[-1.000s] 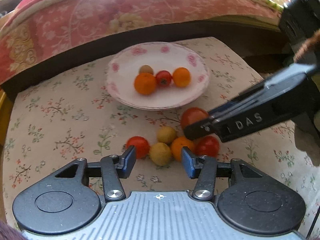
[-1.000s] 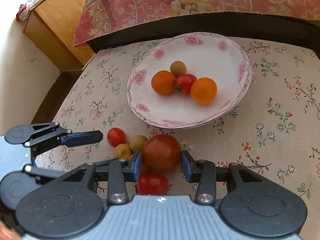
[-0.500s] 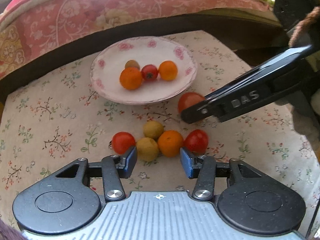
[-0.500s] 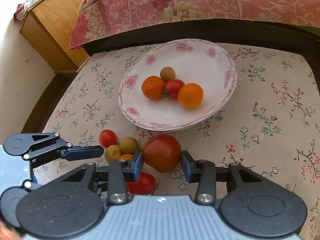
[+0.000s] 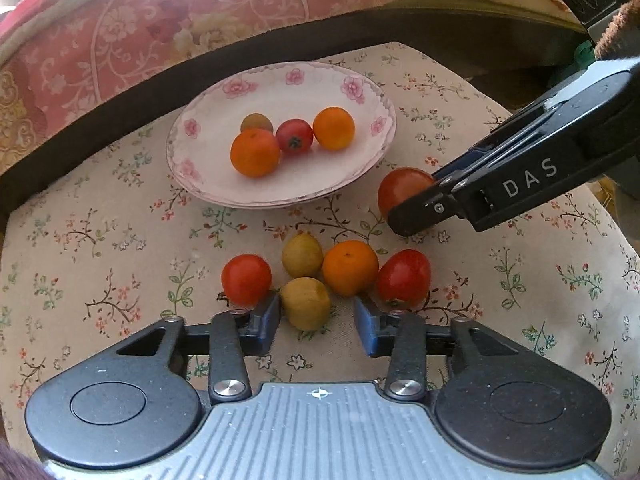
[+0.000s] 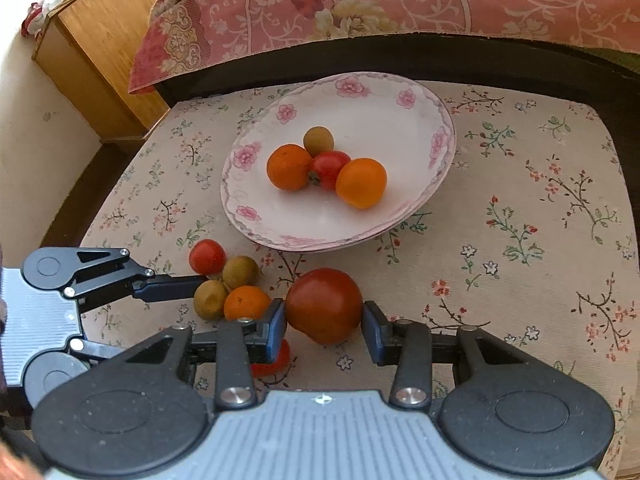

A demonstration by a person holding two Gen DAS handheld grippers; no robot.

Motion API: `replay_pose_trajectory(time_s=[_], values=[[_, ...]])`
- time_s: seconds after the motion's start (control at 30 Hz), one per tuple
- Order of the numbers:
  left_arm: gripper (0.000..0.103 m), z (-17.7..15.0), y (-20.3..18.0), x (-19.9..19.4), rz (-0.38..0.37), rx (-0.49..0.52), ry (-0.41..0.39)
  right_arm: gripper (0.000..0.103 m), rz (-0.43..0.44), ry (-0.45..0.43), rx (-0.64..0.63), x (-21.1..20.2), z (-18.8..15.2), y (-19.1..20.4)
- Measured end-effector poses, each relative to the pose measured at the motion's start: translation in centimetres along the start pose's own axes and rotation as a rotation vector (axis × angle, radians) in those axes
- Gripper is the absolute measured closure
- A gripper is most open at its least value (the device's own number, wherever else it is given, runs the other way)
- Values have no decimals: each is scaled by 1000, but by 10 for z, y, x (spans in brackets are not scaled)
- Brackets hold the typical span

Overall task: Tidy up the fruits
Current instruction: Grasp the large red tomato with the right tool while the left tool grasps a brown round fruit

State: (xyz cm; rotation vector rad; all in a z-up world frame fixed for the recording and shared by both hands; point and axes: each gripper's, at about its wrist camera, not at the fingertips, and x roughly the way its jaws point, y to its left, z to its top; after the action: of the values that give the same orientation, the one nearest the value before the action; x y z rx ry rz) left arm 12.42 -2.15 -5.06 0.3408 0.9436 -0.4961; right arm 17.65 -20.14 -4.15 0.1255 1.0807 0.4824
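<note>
Right hand-held gripper [image 6: 324, 326] hides much of small tomato [image 6: 276, 360].

White plate [image 6: 416, 128] (pink flowers) sits on beige floral cloth [image 6: 520, 200].

You have bright, warm daylight in both views, with a washed-out glare across the bedspread [image 5: 224, 20] at twelve o'clock in the left wrist view. Fruit on the plate [image 6: 400, 120] throws only soft, short shadows. Centres stay sharp; fisheye bending curves the edges, and the corners darken from three to nine o'clock.
</note>
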Motion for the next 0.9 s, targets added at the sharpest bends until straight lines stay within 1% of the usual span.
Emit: replay_pose_trajectory(time_s=[0.07, 0.23, 0.43, 0.6, 0.67, 0.9], values=[[68, 0, 1, -1, 0, -16, 2, 60, -5, -2, -7, -1, 0, 0], [69, -3, 1, -6, 13, -29, 6, 60, -26, -5, -43, -2, -3, 2], [69, -8, -4, -15, 1, -13, 9, 60, -64, -8, -115, -4, -7, 9], [67, -10, -6, -12, 8, -2, 22, 59, -76, -13, -135, -2, -6, 12], [65, -10, -5, -12, 6, -8, 19, 59, -77, -18, -139, -2, -6, 13], [62, -10, -3, -10, 8, -10, 12, 59, -59, -8, -123, 5, -4, 12]])
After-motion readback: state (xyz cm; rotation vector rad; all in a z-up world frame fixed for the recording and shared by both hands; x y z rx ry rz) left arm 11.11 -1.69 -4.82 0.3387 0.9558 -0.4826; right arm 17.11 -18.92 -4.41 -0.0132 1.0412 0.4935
